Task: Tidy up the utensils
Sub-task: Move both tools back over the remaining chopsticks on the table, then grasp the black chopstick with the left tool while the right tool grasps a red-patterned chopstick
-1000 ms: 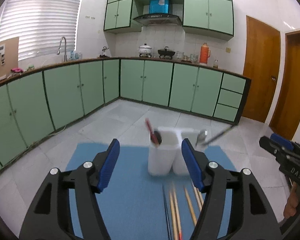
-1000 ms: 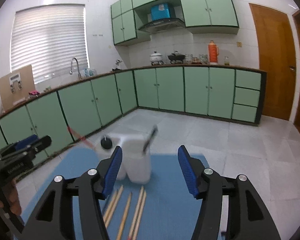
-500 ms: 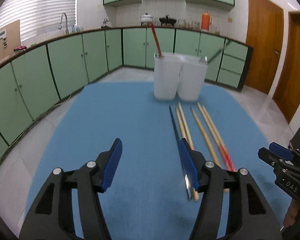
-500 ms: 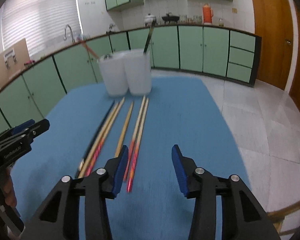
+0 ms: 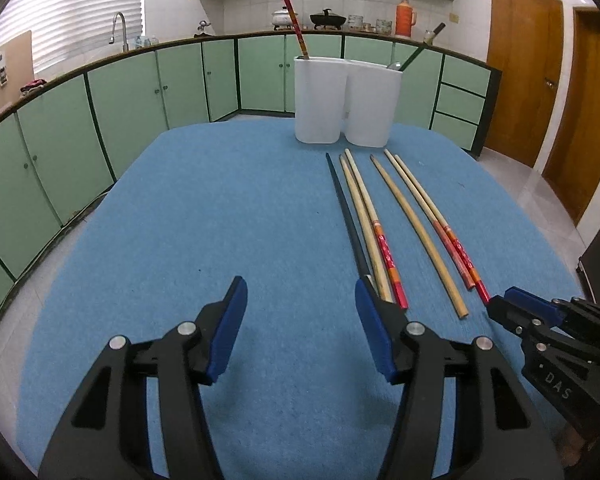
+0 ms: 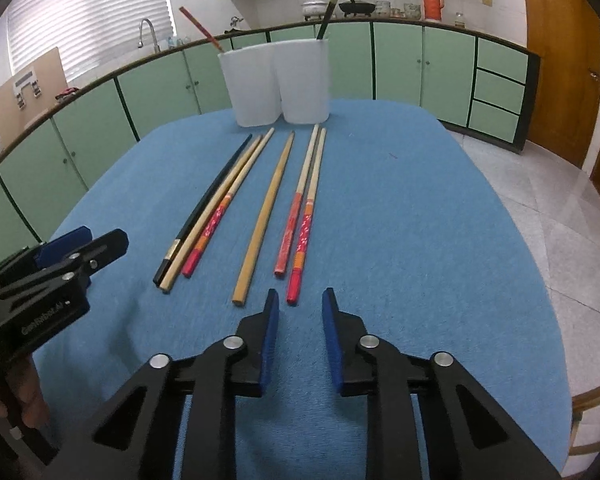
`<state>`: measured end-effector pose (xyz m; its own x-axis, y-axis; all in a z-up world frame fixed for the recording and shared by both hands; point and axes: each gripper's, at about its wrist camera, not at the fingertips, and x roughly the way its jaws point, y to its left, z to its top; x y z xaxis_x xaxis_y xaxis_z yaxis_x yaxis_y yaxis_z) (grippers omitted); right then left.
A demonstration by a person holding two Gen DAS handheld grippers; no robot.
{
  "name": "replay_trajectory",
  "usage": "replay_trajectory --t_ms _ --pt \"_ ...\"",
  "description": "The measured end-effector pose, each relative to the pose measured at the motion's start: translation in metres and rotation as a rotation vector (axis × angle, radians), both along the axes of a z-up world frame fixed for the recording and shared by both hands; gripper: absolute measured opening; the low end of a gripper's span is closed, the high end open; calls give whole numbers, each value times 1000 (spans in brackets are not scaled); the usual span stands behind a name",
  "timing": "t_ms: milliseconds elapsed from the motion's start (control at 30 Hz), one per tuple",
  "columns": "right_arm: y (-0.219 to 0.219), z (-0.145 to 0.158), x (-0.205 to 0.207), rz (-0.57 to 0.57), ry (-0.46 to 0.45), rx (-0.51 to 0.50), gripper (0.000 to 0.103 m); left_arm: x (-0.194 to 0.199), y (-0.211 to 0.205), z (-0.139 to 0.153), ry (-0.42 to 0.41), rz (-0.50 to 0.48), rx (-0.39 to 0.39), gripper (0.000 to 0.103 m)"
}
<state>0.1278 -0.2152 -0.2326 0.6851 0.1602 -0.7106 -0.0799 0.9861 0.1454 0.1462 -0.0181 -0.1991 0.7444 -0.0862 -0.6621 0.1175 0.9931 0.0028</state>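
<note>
Two pairs of black tongs with blue pads hang over a blue mat that covers a table. The left tongs fill the bottom of the left wrist view; their jaws stand about half open, have just been narrowing a little, and hold nothing. The right-hand pad sits over the near ends of the leftmost chopsticks, but whether it touches them cannot be told.

The right tongs fill the bottom of the right wrist view. Their jaws have just been closing and now leave only a narrow gap, with nothing between them. The near tip of the red-ended chopstick lies just beyond the left pad, not gripped.

Six chopsticks lie side by side in the middle of the mat, pointing toward the far edge: a black one on the left, then a plain one and a red-ended one close together, a plain bamboo one alone, and a red-ended pair on the right.

At the upper middle of both views stands a white holder with two cups joined together. A red chopstick leans out of the left cup; a dark-handled utensil stands in the right cup.

A hand at the lower left of the right wrist view grips the left tongs' handle.
</note>
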Motion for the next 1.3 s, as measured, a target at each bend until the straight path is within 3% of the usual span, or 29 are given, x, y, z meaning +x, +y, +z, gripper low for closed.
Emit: replay_trajectory --t_ms 433,567,1300 --pt "9 -2 11 -5 -1 -36 14 2 1 -6 18 9 -12 55" --pt "13 -3 14 -8 4 -51 6 2 2 -6 19 8 -13 55" --pt "-3 -2 15 -64 9 -13 6 2 -26 -22 89 -60 0 54"
